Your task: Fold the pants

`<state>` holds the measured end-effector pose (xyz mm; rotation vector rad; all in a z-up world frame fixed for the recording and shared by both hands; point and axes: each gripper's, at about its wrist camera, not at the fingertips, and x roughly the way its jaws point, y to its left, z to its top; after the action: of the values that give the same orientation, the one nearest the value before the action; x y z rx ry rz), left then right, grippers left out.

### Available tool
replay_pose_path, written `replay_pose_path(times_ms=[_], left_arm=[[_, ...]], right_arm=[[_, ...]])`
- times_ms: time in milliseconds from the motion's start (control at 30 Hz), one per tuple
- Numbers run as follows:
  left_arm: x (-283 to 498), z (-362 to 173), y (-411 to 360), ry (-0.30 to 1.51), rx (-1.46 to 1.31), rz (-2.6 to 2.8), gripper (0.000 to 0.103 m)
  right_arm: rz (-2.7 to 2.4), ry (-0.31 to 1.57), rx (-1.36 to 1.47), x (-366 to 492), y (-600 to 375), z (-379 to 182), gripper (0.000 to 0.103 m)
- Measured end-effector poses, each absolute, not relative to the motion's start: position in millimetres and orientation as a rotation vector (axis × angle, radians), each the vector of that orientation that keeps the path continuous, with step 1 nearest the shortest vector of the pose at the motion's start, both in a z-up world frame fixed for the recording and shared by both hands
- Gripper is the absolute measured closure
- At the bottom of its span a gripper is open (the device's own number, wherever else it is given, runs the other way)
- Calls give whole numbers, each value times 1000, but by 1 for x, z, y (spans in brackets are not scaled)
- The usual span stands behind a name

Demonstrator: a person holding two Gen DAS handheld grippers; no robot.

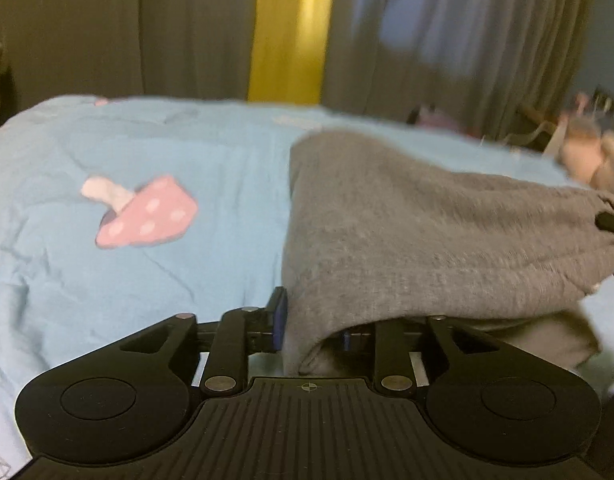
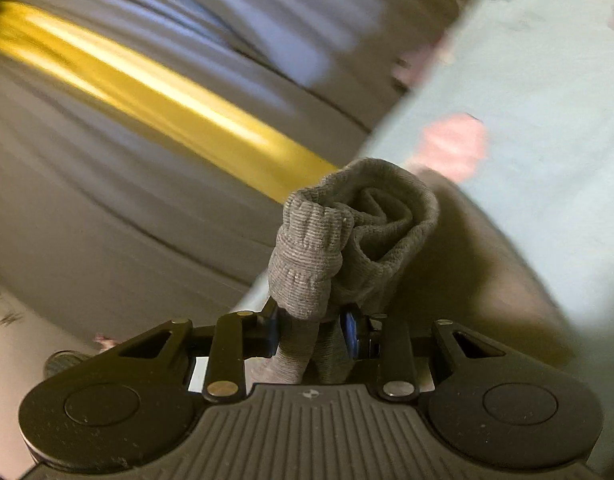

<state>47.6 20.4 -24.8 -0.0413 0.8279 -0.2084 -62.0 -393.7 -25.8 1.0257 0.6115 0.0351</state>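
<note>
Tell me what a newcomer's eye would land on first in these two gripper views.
First, the grey pants, draped across the light blue bedsheet at centre right and pinched in the left gripper. Next, the pink mushroom print on the sheet to their left. In the right wrist view, a bunched ribbed cuff of the pants sticks up from the right gripper, with a bright yellow curtain stripe behind.

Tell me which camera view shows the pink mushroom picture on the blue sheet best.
The left wrist view: the mushroom picture lies whole and fairly sharp on the blue sheet. The right wrist view shows only a blurred pink patch.
</note>
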Motion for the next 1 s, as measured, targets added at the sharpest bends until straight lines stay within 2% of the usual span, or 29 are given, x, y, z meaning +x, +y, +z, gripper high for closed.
replay_pose_path(times_ms=[33, 67, 167, 233, 300, 367, 533, 600, 767, 800, 833, 933, 1000], left_arm=[[46, -28, 19, 867, -38, -196, 63], [49, -33, 19, 912, -52, -192, 62], [52, -37, 22, 962, -76, -175, 58], [53, -36, 21, 957, -70, -169, 55], [52, -37, 21, 961, -62, -165, 55], [52, -39, 23, 970, -61, -160, 52], [55, -41, 22, 982, -62, -152, 50], [57, -42, 21, 982, -65, -152, 50], [60, -44, 25, 988, -87, -154, 53], [60, -44, 26, 985, -97, -157, 63], [60, -43, 27, 983, -109, -160, 68], [55, -35, 35, 910, -150, -143, 75], [52, -29, 41, 857, -195, -148, 72]], right_arm=[[22, 652, 1041, -60, -397, -36, 69], [13, 683, 1076, -59, -401, -47, 63], [2, 733, 1211, -54, -410, -76, 39], [-3, 725, 1250, -50, -412, -83, 36], [2, 692, 1326, -42, -415, -93, 23], [5, 669, 1385, -49, -416, -100, 18], [-13, 650, 1386, -33, -416, -100, 21], [-18, 625, 1317, -38, -414, -91, 57], [-32, 629, 1182, -37, -404, -65, 58], [-14, 619, 1136, -34, -398, -53, 59], [18, 604, 1094, -31, -392, -38, 60], [174, 474, 1068, -31, -383, 3, 60], [293, 345, 1089, -38, -386, 19, 59]])
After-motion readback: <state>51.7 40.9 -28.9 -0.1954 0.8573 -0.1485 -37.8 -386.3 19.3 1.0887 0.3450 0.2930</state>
